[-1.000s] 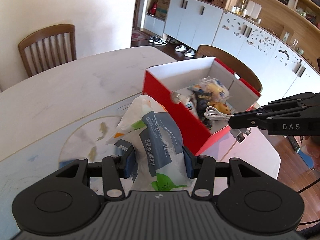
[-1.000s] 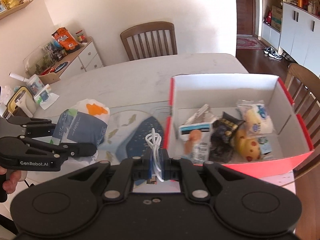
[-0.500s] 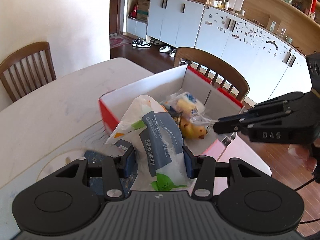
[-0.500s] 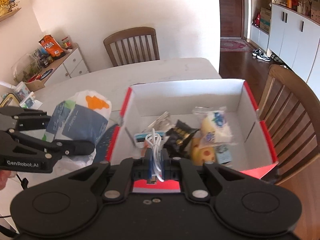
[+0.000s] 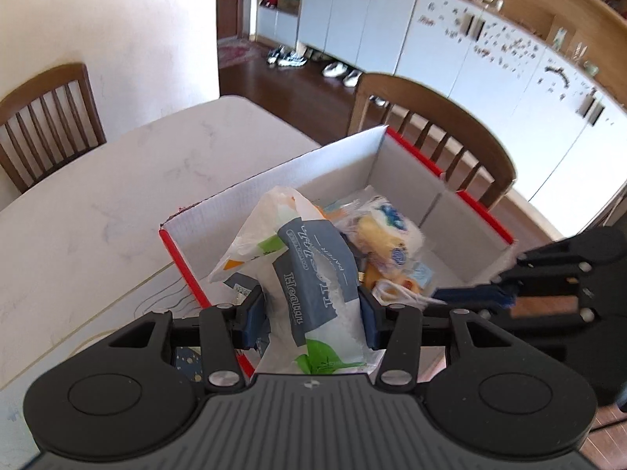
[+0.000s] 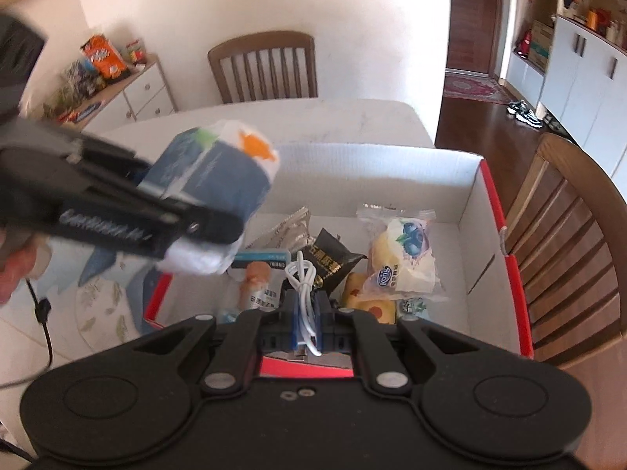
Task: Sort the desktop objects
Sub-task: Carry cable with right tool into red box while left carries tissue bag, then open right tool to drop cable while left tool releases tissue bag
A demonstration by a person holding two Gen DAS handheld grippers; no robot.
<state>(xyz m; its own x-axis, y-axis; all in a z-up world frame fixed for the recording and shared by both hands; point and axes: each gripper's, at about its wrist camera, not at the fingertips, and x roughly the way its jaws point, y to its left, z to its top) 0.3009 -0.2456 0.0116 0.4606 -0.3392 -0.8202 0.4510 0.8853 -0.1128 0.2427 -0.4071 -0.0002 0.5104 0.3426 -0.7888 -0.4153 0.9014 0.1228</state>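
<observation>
Red-sided cardboard box (image 6: 505, 274) on table, snacks inside | tissue pack (image 5: 313, 286) clamped in left claw (image 5: 311, 313) above box's near corner; released here it may catch the rim and tumble out | white cable (image 6: 301, 286) pinched in closed right claw (image 6: 305, 321); may snag, claws crowd

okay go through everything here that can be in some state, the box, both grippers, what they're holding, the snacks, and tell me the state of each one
red box: open, no lid on.
left gripper: shut on the tissue pack.
tissue pack: held above the box.
right gripper: shut on the white cable.
white cable: coiled, held above the box.
blueberry bread pack: sealed, lying in the box.
</observation>
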